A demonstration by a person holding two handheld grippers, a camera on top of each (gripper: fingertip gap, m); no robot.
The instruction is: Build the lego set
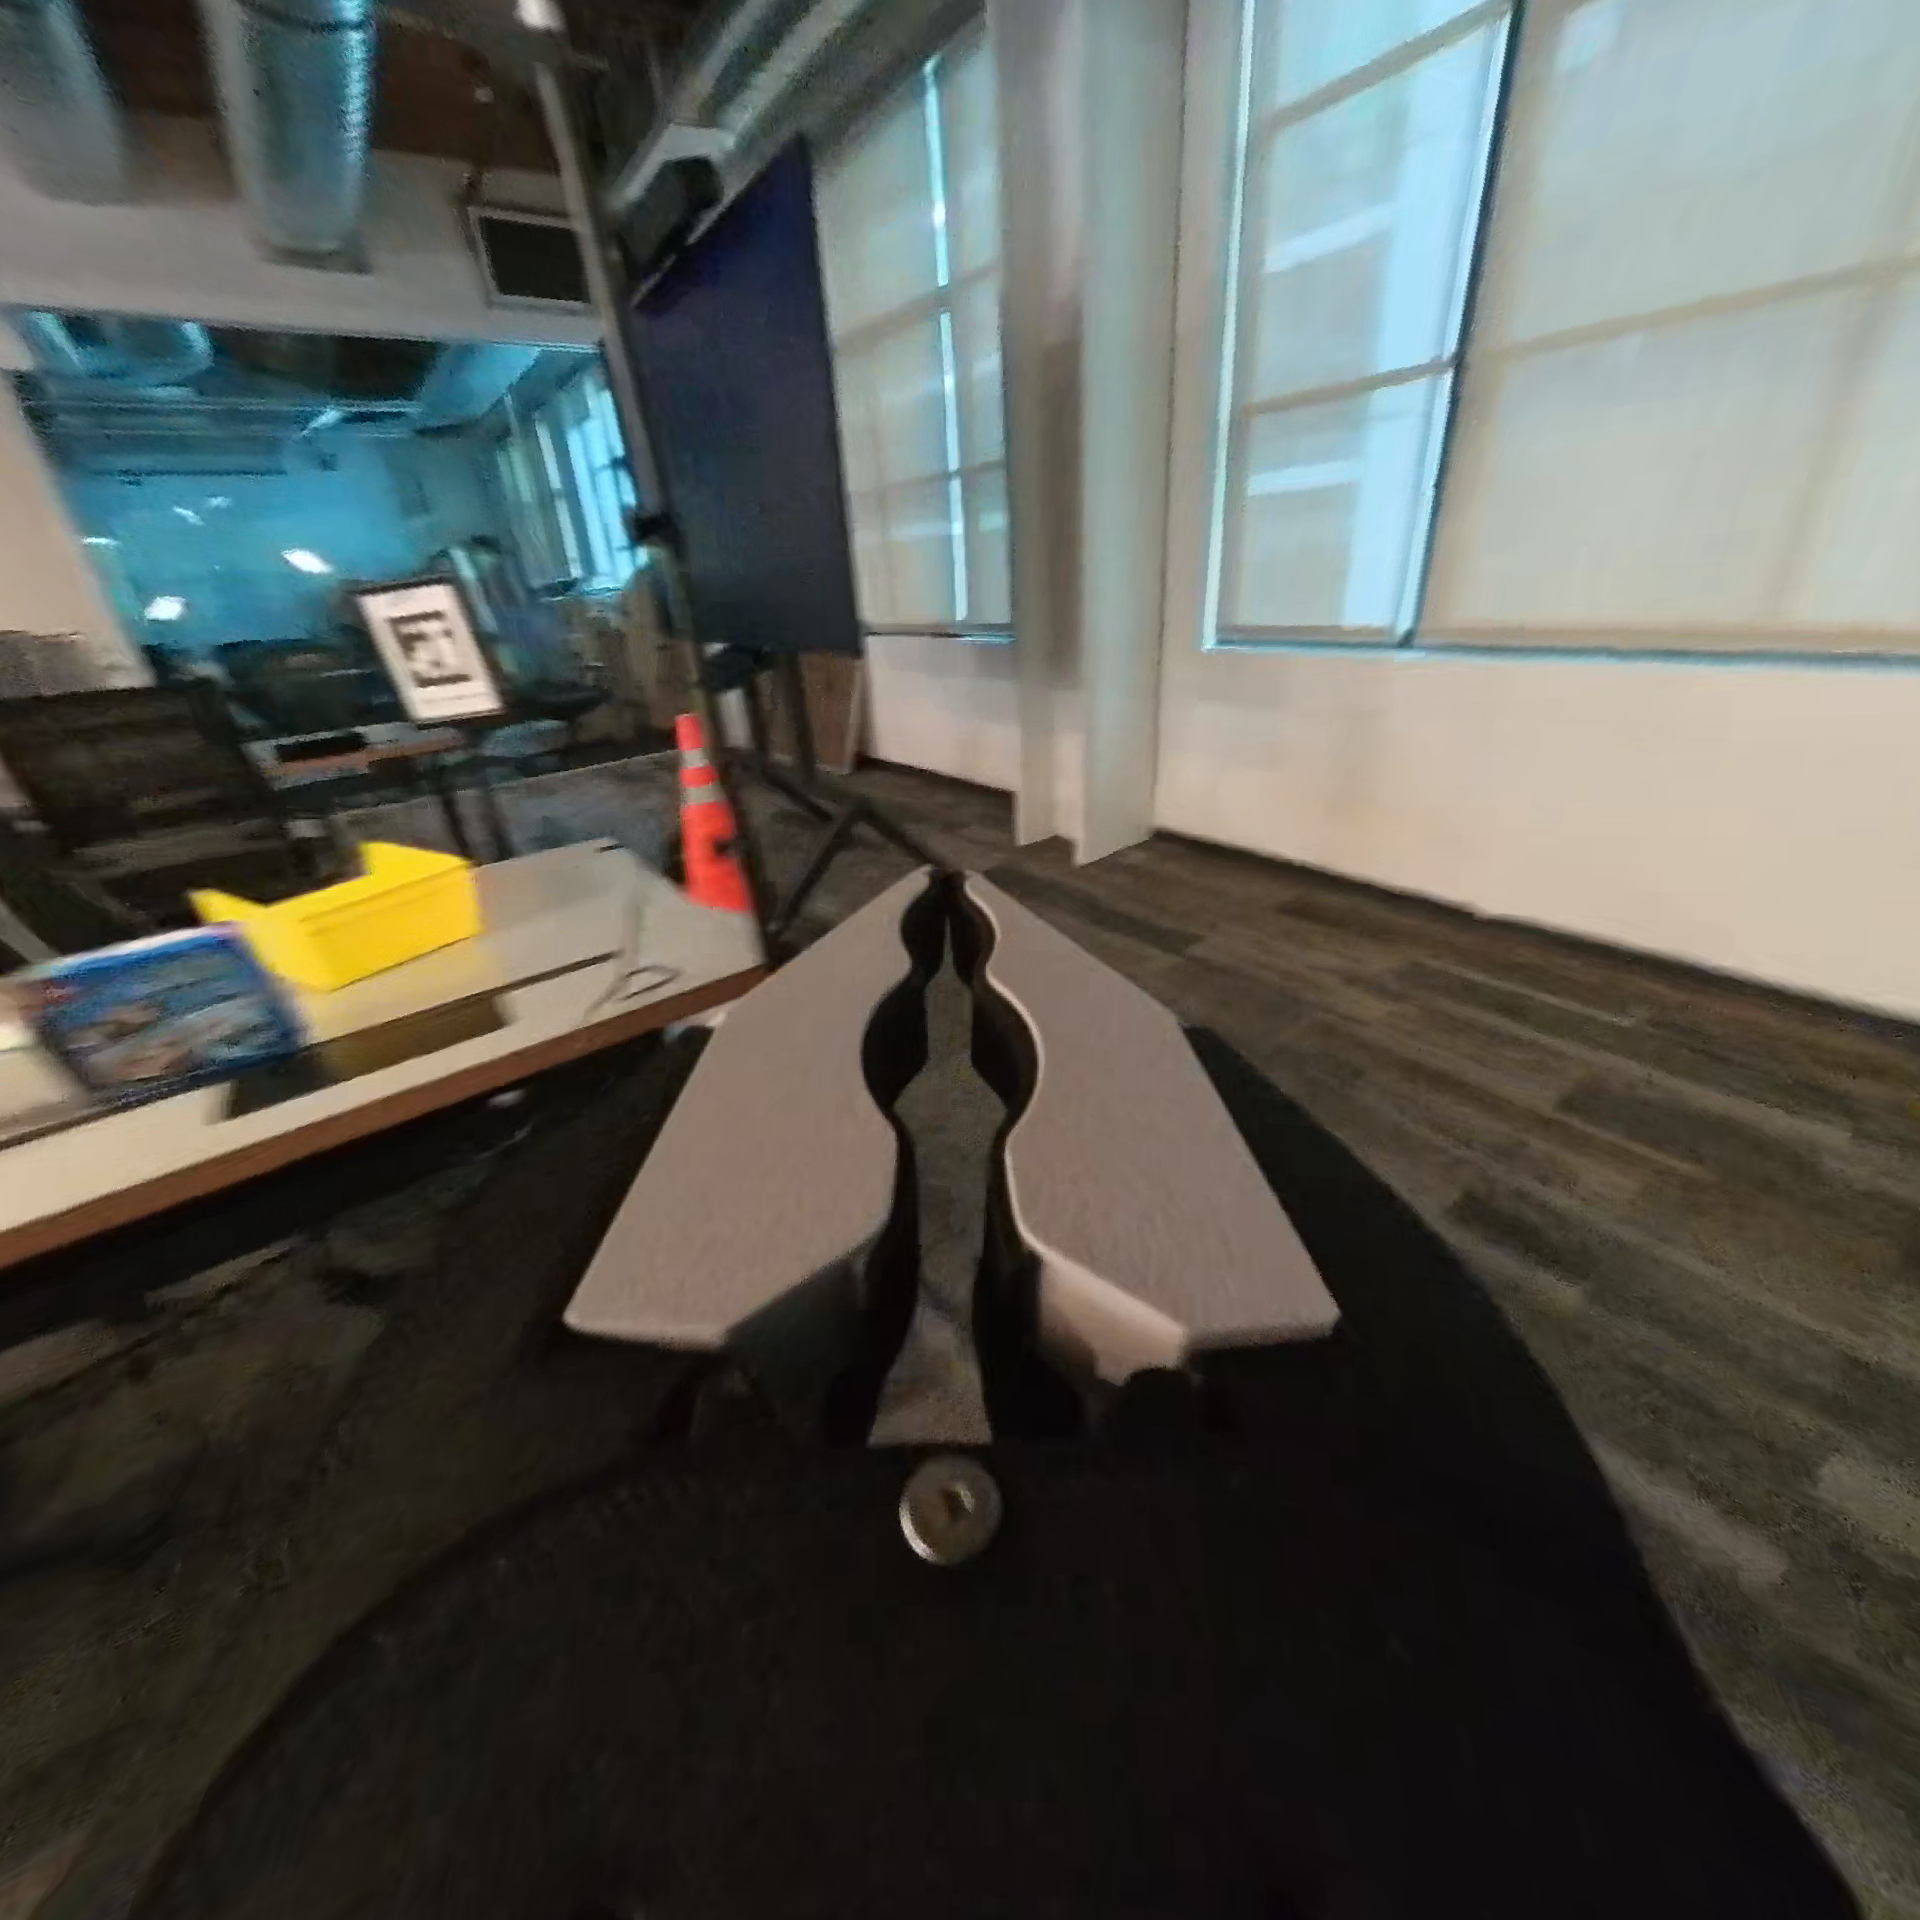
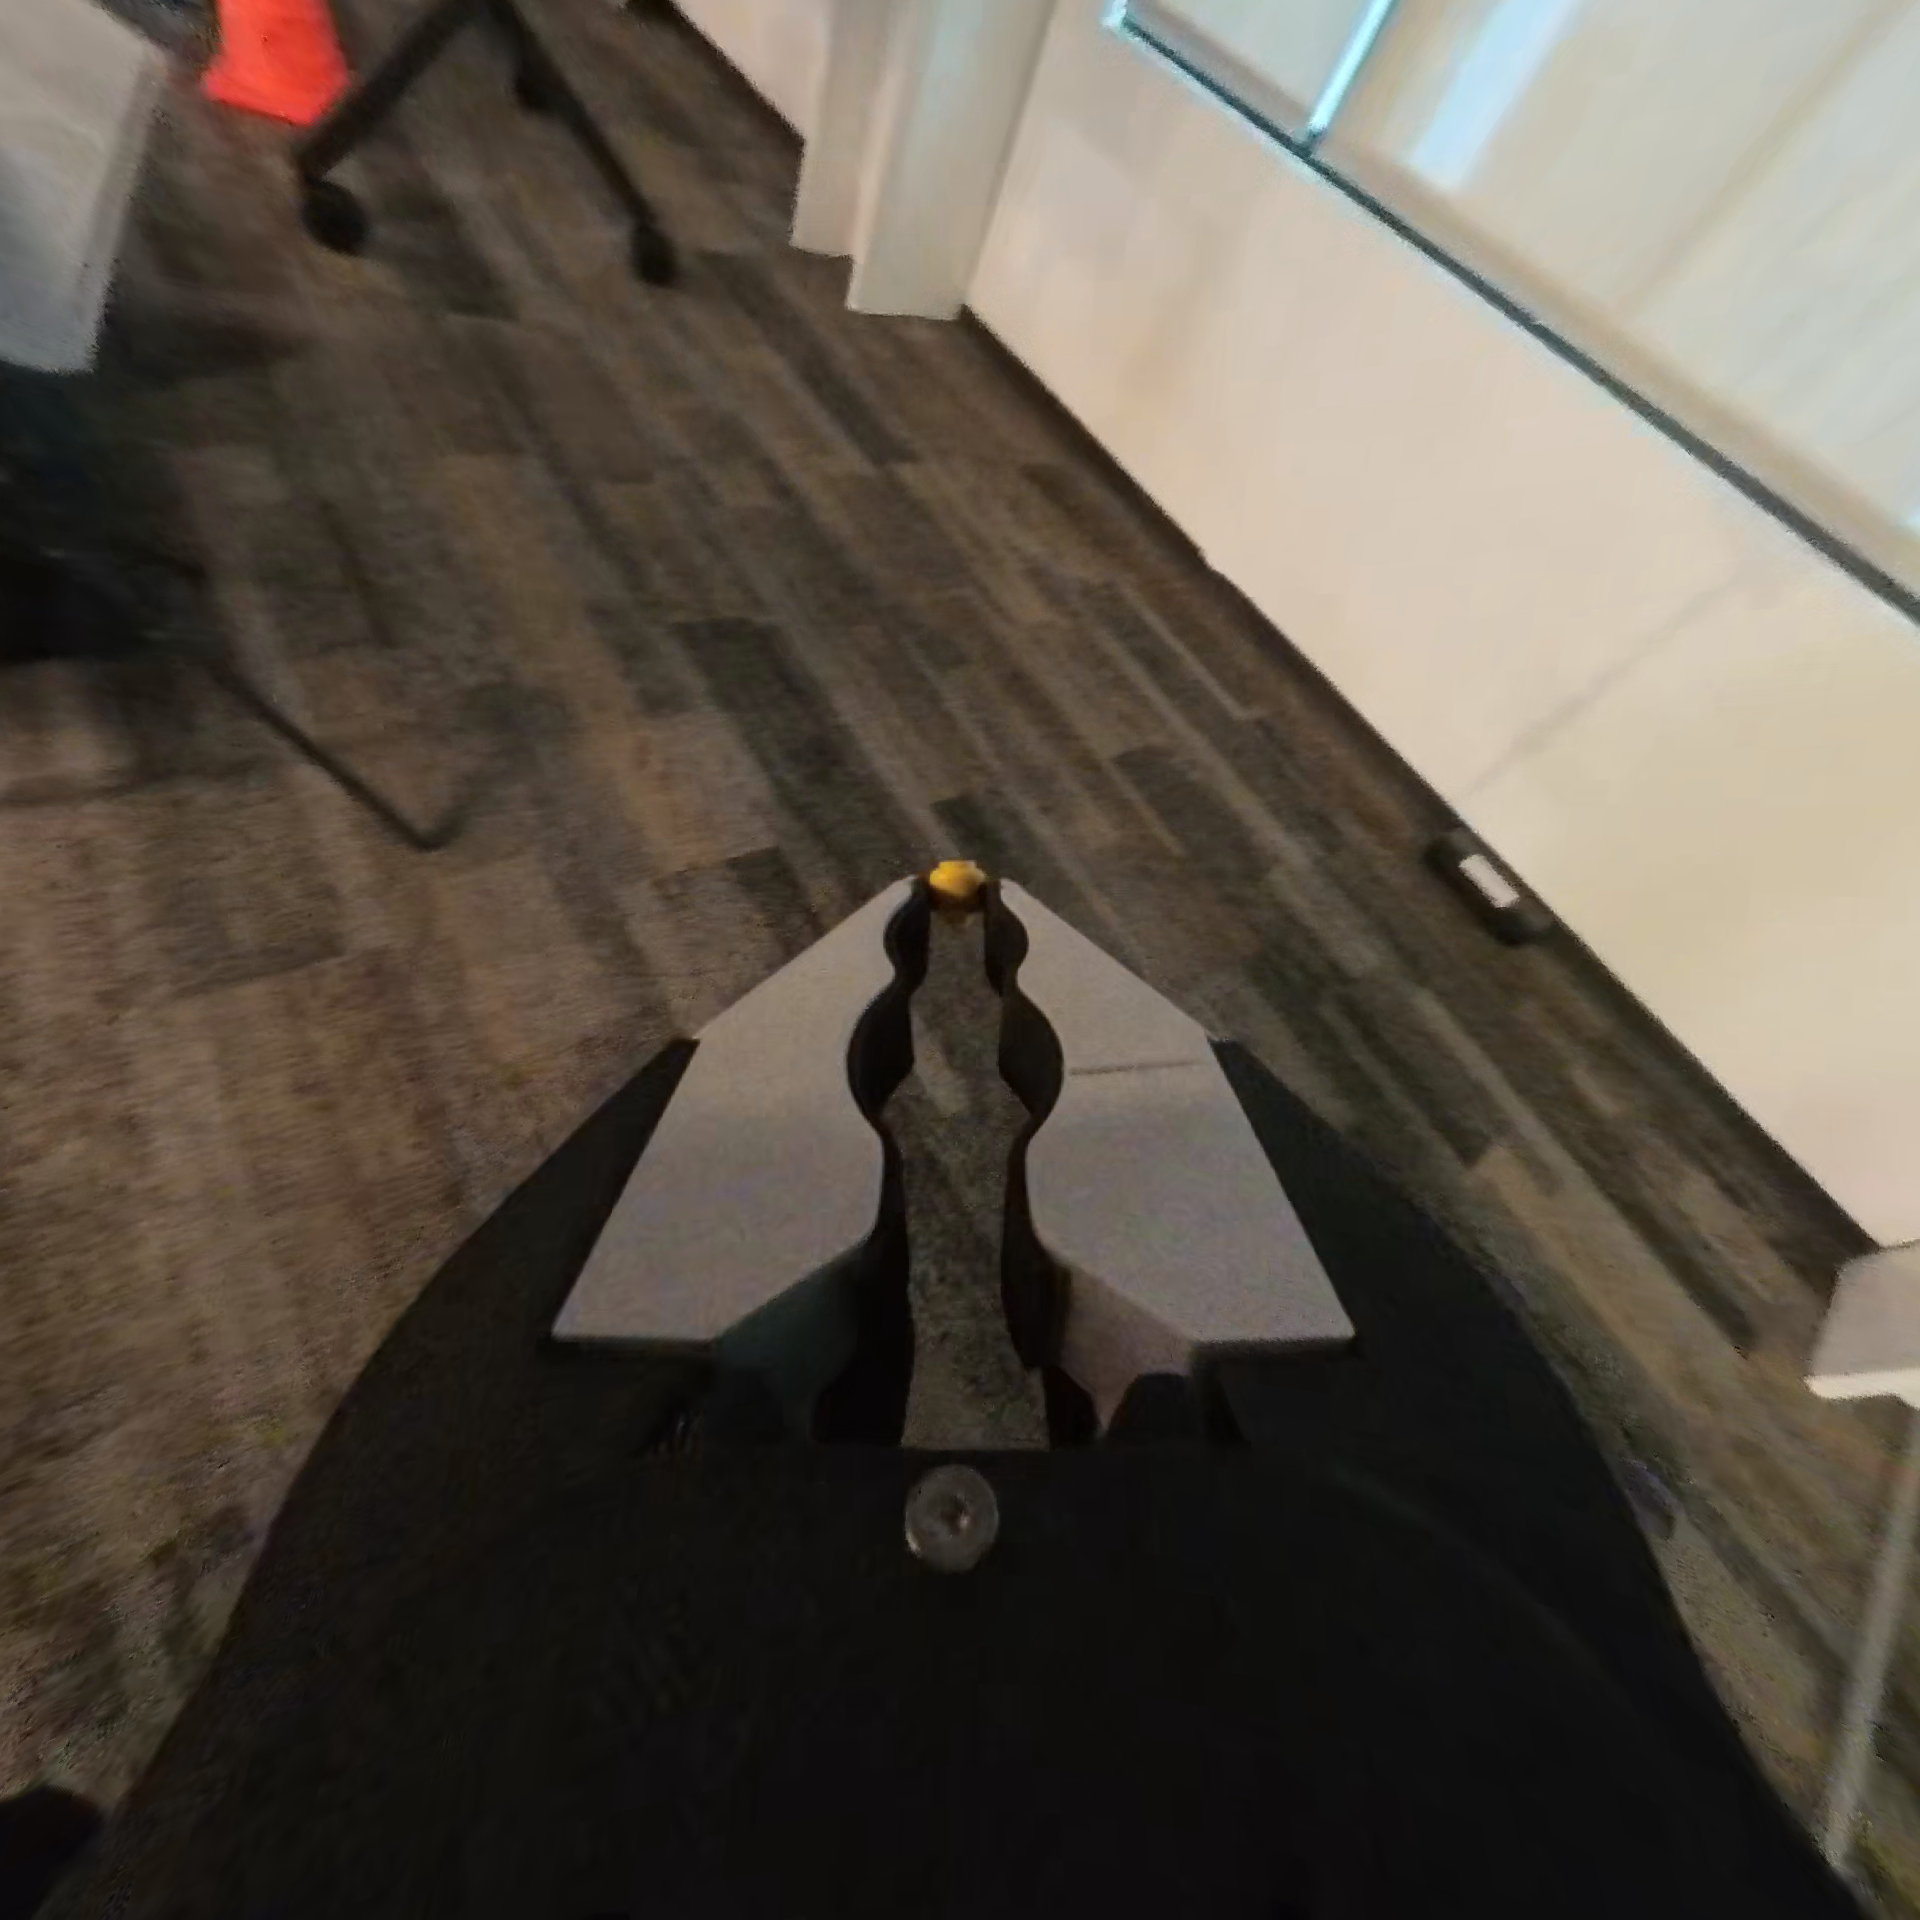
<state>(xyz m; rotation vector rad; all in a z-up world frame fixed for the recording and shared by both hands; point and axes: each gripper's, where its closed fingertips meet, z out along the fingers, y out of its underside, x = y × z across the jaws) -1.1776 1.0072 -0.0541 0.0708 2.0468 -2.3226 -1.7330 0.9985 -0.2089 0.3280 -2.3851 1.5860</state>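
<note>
My left gripper (image 1: 948, 883) is shut and empty, held off the right end of the table (image 1: 312, 1112) and pointing across the carpet toward the wall. On the table at the left stand a yellow bin (image 1: 353, 920) and a blue lego box (image 1: 171, 1003). My right gripper (image 2: 956, 883) is shut on a small yellow lego piece (image 2: 954, 878), pinched at its very tips, and it hangs over the carpet away from the table. No other lego pieces show in either view.
An orange traffic cone (image 1: 712, 821) and a black tripod stand (image 1: 831, 831) with a dark panel (image 1: 738, 416) are behind the table's right end. Stand legs on castors (image 2: 488, 135) and the cone (image 2: 275, 52) show top left. A white wall (image 2: 1455, 540) runs along the right.
</note>
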